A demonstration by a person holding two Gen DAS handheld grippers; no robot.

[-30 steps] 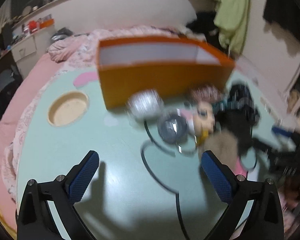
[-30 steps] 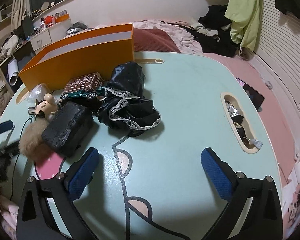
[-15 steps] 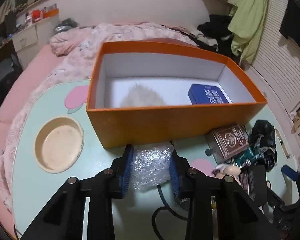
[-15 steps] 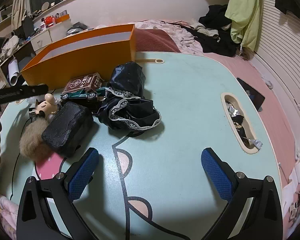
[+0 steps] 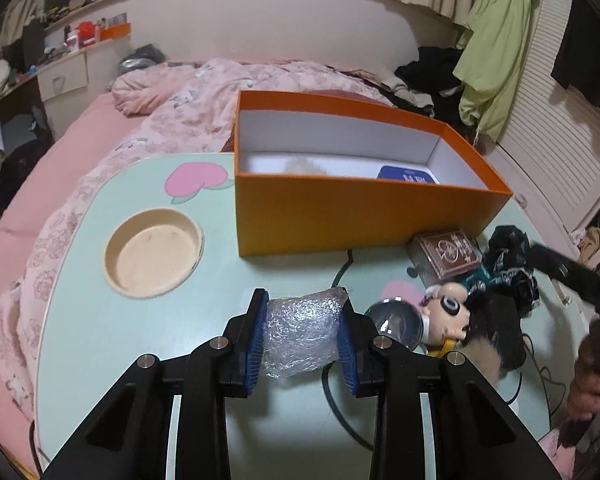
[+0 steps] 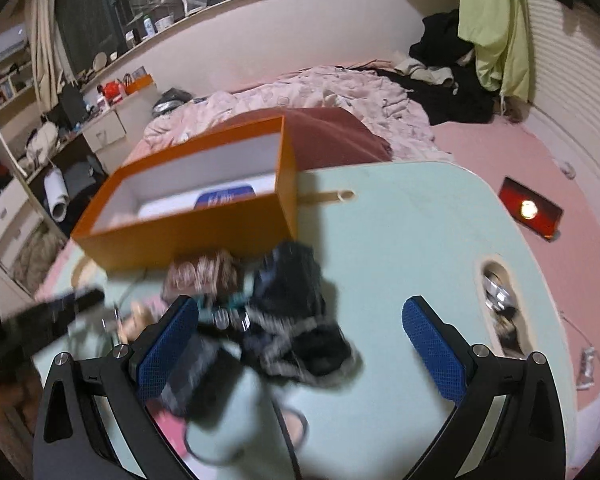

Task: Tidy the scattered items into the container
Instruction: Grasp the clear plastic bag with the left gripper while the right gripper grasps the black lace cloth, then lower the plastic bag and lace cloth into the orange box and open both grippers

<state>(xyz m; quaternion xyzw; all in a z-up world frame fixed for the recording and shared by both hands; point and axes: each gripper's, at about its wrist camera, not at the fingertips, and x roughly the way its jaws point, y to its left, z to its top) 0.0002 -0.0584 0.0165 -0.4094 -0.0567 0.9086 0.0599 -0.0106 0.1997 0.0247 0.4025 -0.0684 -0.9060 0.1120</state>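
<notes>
Scattered items on a mint-green worktop point(image 5: 100, 320) are only partly cleared. Seen from the left wrist, the orange box point(image 5: 340, 216) that serves as the container stands at the far side of the worktop, open-topped, with two things already inside: a blue packet point(image 5: 406, 174) flat on its floor and a pale fluffy object point(image 5: 300, 166) beside it. The left tool point(image 5: 303, 340) is clamped on a wad of clear bubble wrap point(image 5: 300, 332), both blue pads pressed into its sides, on the near side of the box and not yet over it. To its right wait a round metal object point(image 5: 396, 322), a small doll point(image 5: 446, 314), a brown patterned box point(image 5: 446, 256) just beside the container's wall, dark cloth point(image 5: 508, 252) and a dark furry lump point(image 5: 496, 332). A black cable point(image 5: 336, 408) loops across the worktop under the tool.

From the right wrist, the picture is smeared. The right tool point(image 6: 300, 344) stands wide apart and holds nothing, poised above the black lace-edged cloth point(image 6: 300, 320). The brown box point(image 6: 204, 276) lies close to the orange container point(image 6: 188, 236), and the blue packet point(image 6: 224, 198) shows inside it. A slot in the worktop point(image 6: 380, 240) at the right holds small bits that are too blurred to name.

By the look of it, two items are stowed, one is in hand, and at least five remain out.
</notes>
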